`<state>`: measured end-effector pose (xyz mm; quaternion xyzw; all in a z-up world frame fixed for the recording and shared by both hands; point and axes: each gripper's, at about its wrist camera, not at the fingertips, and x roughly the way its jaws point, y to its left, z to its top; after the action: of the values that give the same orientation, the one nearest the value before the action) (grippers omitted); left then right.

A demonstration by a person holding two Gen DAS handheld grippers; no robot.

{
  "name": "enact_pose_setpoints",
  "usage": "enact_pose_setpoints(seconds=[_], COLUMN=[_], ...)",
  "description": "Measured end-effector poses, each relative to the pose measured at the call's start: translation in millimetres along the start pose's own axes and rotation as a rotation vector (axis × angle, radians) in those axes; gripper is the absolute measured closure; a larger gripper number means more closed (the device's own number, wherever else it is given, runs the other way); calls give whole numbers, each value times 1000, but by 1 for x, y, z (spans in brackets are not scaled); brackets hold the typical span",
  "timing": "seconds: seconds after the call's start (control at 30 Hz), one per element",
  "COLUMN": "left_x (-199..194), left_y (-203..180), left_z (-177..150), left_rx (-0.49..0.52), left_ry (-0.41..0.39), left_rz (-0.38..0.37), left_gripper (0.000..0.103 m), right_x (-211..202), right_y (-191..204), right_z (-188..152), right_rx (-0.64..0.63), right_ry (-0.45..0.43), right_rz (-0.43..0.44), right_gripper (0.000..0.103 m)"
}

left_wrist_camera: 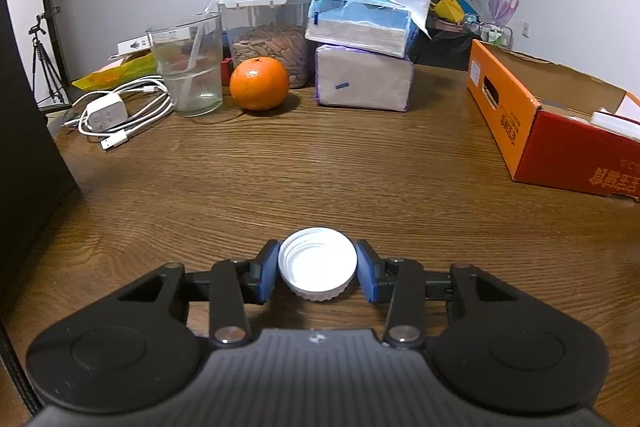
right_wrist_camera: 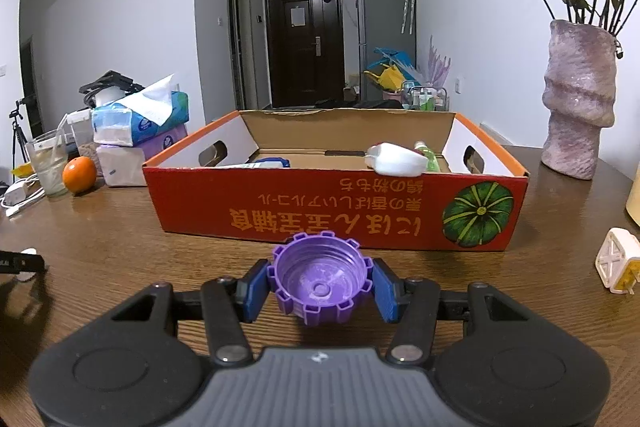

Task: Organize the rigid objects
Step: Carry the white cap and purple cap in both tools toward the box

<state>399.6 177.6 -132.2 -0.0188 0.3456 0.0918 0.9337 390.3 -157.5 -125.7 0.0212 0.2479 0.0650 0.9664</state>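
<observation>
White plastic cap (left_wrist_camera: 317,269), open side up, is pinched between the blue pads (left_wrist_camera: 267,271) of the left gripper (left_wrist_camera: 318,273); both pads are pressed against its ribbed rim, and the cap is held low over the wooden table (left_wrist_camera: 280,179), contact with the wood not discernible. Purple notched cap (right_wrist_camera: 322,279), also open side up, is clamped the same way by the right gripper (right_wrist_camera: 322,285), just in front of the red-orange cardboard box (right_wrist_camera: 332,215). Inside the box a white object (right_wrist_camera: 396,159), a green item beside it and something blue at the left are seen; details are too small to tell. In the left wrist view an orange (left_wrist_camera: 259,83), a glass with a straw (left_wrist_camera: 187,67), a white charger with cable (left_wrist_camera: 108,115), a clear container of nuts (left_wrist_camera: 266,39) and stacked tissue packs (left_wrist_camera: 362,59) are lined along the far table edge. A pink vase with dried roses (right_wrist_camera: 578,103) is seen right of the box, and a white plug adapter (right_wrist_camera: 618,267) lies near the right edge.
</observation>
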Motion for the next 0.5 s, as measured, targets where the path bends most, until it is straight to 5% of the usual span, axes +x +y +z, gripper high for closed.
enact_pose_setpoints(seconds=[0.5], left_x=[-18], left_y=[1], left_z=[-2], left_rx=[-27], left_ry=[-52], left_rz=[47], left_gripper=[62], right_x=[-19], right_y=[-13], right_z=[-6], right_rx=[26], right_ry=[-22], right_rz=[-18], right_gripper=[50])
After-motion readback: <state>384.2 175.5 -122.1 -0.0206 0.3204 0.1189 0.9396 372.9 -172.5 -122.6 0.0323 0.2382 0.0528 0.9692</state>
